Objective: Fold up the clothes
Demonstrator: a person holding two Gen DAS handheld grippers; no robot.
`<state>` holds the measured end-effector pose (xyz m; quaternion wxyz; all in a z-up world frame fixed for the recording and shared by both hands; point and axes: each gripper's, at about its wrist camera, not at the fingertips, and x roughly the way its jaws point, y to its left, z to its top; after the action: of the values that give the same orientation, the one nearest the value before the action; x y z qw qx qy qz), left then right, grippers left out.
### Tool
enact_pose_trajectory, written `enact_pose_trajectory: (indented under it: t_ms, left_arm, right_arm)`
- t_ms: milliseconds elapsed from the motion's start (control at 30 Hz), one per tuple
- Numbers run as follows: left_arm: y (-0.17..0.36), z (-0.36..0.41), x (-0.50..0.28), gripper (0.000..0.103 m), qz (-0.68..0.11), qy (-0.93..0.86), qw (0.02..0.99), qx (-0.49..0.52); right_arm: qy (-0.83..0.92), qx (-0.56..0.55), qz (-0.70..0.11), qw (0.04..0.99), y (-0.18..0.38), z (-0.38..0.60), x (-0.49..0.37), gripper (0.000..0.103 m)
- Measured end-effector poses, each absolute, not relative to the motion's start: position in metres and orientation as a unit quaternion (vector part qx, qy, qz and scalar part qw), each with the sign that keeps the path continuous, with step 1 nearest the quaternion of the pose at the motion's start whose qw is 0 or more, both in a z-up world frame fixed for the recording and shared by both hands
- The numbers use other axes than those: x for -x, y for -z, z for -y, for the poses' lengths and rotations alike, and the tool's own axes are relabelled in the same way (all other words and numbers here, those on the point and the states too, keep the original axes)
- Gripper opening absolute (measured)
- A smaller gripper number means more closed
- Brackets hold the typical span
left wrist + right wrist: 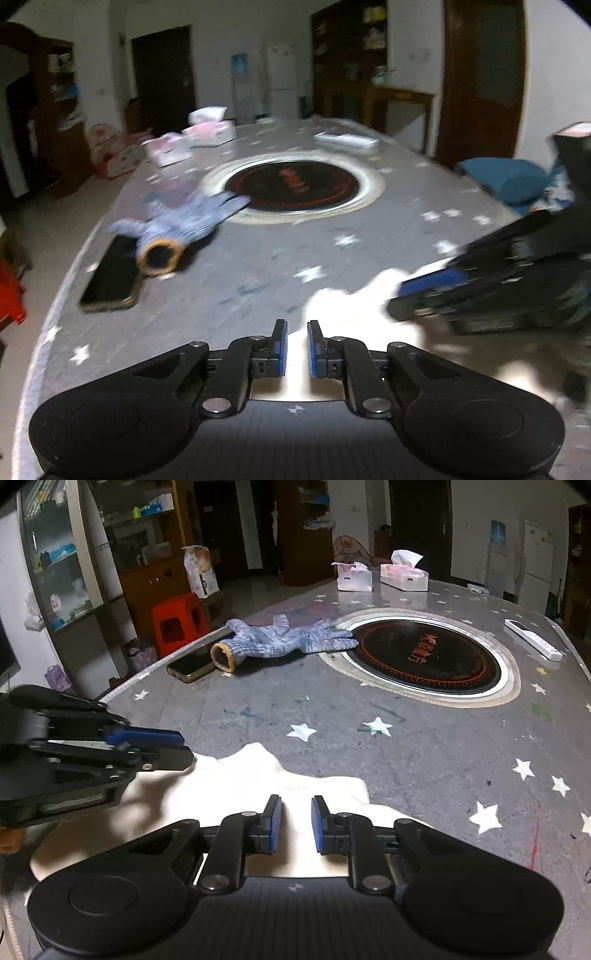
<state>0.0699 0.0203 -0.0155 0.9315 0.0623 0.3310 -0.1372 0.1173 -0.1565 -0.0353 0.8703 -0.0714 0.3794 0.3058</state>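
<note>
A cream-white garment [266, 775] lies crumpled on the grey star-patterned table [424, 746], near its front edge. My right gripper [296, 805] hovers just over the garment, its blue pads a short gap apart with only cloth showing below. My left gripper [184, 747] comes in from the left over the garment's left corner. In the left wrist view the garment [351, 306] is a blurred bright patch. The left gripper [297, 330] is narrowly open above it. The right gripper [397, 299] reaches in from the right, over the cloth.
A blue knit glove [288, 638] and a phone [188, 666] lie at the table's left side. A round black hob [424, 657] is set in the middle. Tissue boxes [404, 576] and a white remote [532, 638] sit farther back. A red stool [177, 624] stands beside the table.
</note>
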Motion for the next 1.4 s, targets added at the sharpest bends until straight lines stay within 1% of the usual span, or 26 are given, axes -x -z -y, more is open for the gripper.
enact_pose_trajectory:
  t_ms: [267, 367, 633, 967, 1100, 1333, 1400]
  left_arm:
    - [0.031, -0.004, -0.088, 0.013, -0.355, 0.148, 0.921, -0.060]
    - [0.031, -0.007, -0.088, 0.015, -0.356, 0.145, 0.922, -0.053]
    - [0.015, -0.005, -0.055, 0.015, -0.342, 0.163, 0.924, -0.053]
    - [0.025, -0.011, -0.016, 0.015, -0.349, 0.152, 0.924, -0.035]
    - [0.020, -0.020, 0.000, 0.015, -0.339, 0.147, 0.929, -0.021]
    - [0.027, -0.022, 0.026, 0.015, -0.325, 0.137, 0.934, -0.051]
    - [0.025, -0.027, 0.029, 0.016, -0.325, 0.132, 0.935, -0.043]
  right_arm:
    - [-0.290, 0.065, -0.378, 0.877, 0.033, 0.162, -0.125, 0.016]
    - [-0.288, 0.062, -0.384, 0.875, 0.035, 0.167, -0.126, 0.016]
    - [-0.299, 0.056, -0.378, 0.874, 0.018, 0.185, -0.103, 0.016]
    - [-0.273, 0.040, -0.391, 0.878, 0.026, 0.215, -0.069, 0.016]
    - [-0.265, 0.030, -0.384, 0.884, 0.020, 0.232, -0.053, 0.016]
    - [-0.258, 0.019, -0.390, 0.884, 0.029, 0.250, -0.025, 0.016]
    - [-0.255, 0.016, -0.387, 0.886, 0.028, 0.253, -0.020, 0.016]
